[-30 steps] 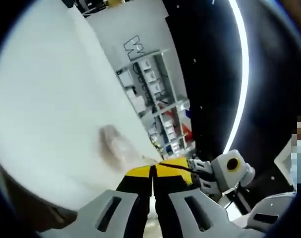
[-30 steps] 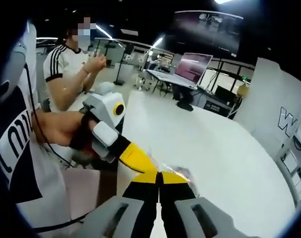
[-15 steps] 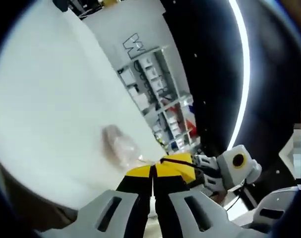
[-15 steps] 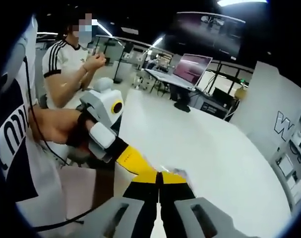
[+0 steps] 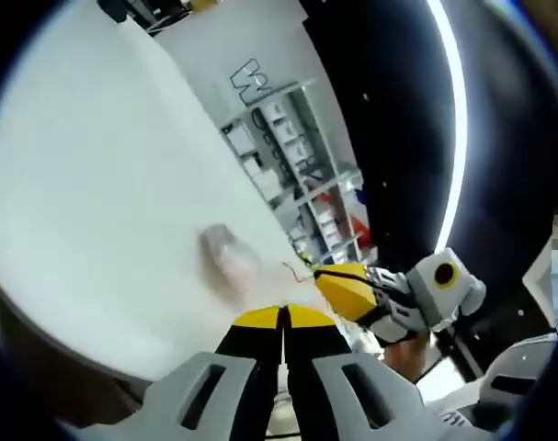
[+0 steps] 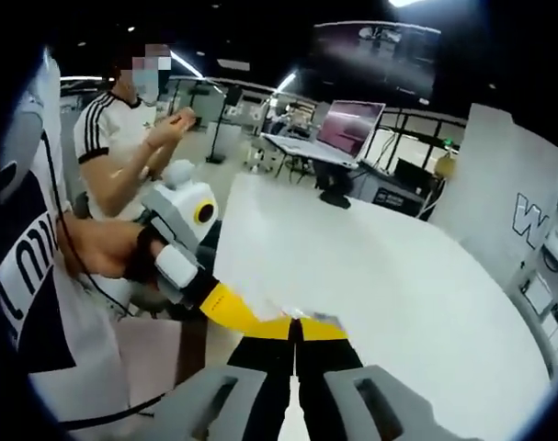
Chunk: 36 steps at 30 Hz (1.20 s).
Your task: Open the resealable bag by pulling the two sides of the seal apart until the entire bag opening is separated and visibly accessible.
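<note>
Below me spreads the broad white counter [image 6: 398, 266], and everything that matters hangs just above its near edge. The clear, crinkled resealable plastic bag [image 5: 233, 262] is held up off the counter between my two claws. In the left gripper view its body hangs forward from my tips toward the counter, blurred, and its seal edge runs sideways from my left claw [image 5: 283, 317] toward my right claw [image 5: 345, 287]. That sideways line is what my next pull turns on, as I judge it: the two tips must part across the seal, not along it.

In the left gripper view the right claw's yellow tips stand just beside and a little beyond my own, with a thin strip of the bag's rim between them. In the right gripper view my right claw [image 6: 297, 324] has its jaws pressed together on a glinting fold of the bag [image 6: 301, 315], and the left claw [image 6: 231, 308] comes in from the left, its yellow tips close beside mine. Both claws are clenched on the bag's rim. Whether the mouth has parted I cannot tell.
</note>
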### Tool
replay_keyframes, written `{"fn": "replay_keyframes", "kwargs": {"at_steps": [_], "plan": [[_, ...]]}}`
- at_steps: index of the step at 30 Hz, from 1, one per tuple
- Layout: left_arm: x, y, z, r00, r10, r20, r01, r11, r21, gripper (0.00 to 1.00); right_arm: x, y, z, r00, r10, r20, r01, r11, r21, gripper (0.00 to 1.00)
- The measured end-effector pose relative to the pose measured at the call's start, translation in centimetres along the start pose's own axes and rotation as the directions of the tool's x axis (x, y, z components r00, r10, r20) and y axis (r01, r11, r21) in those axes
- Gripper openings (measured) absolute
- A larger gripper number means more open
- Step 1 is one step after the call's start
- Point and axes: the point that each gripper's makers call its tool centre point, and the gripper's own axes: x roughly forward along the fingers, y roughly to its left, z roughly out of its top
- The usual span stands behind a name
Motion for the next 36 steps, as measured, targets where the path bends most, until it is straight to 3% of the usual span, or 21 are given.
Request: {"fn": "replay_keyframes", "kwargs": {"at_steps": [6,8,13,17,28,30,33,36], "plan": [[0.1,0.1,-0.5,1.0,0.005,-0.025,-0.004,1.0,0.022,0.0,0.4,0.2,0.0,1.0,-0.012,0.011,0.012,0.999,-0.036,0.0],[0.3,-1.0,-0.3,1.0,0.001,-0.029,0.0,1.0,0.028,0.0,0.4,0.3,-0.1,1.0,-0.008,0.012,0.008,0.999,-0.04,0.0],[0.3,-0.7,0.1,1.0,0.01,-0.03,-0.008,0.999,0.045,0.0,0.8,1.4,-1.2,0.999,0.034,-0.035,-0.037,0.993,-0.112,0.0],[0.1,-0.6,-0.1,0.999,0.023,-0.037,-0.02,0.998,0.067,0.0,0.7,1.8,-2.0,0.995,0.061,-0.084,-0.071,0.99,-0.124,0.07],[0.2,-0.7,-0.6,0.997,0.052,-0.062,-0.043,0.988,0.149,0.0,1.9,2.4,-2.6,0.989,0.117,-0.089,-0.123,0.99,-0.069,0.0],[0.2,-0.6,-0.6,0.997,0.056,-0.062,-0.045,0.986,0.16,0.0,1.8,2.1,-2.3,0.993,0.096,-0.07,-0.101,0.993,-0.066,0.0],[0.2,-0.6,-0.6,0.996,0.062,-0.065,-0.05,0.984,0.172,0.0,1.2,0.5,-1.0,1.0,0.014,-0.008,-0.015,0.996,-0.086,0.0],[0.4,-0.5,-0.6,0.995,0.064,-0.072,-0.051,0.984,0.171,0.0,0.4,-1.0,0.5,0.996,-0.069,0.054,0.075,0.99,-0.117,0.0]]}}
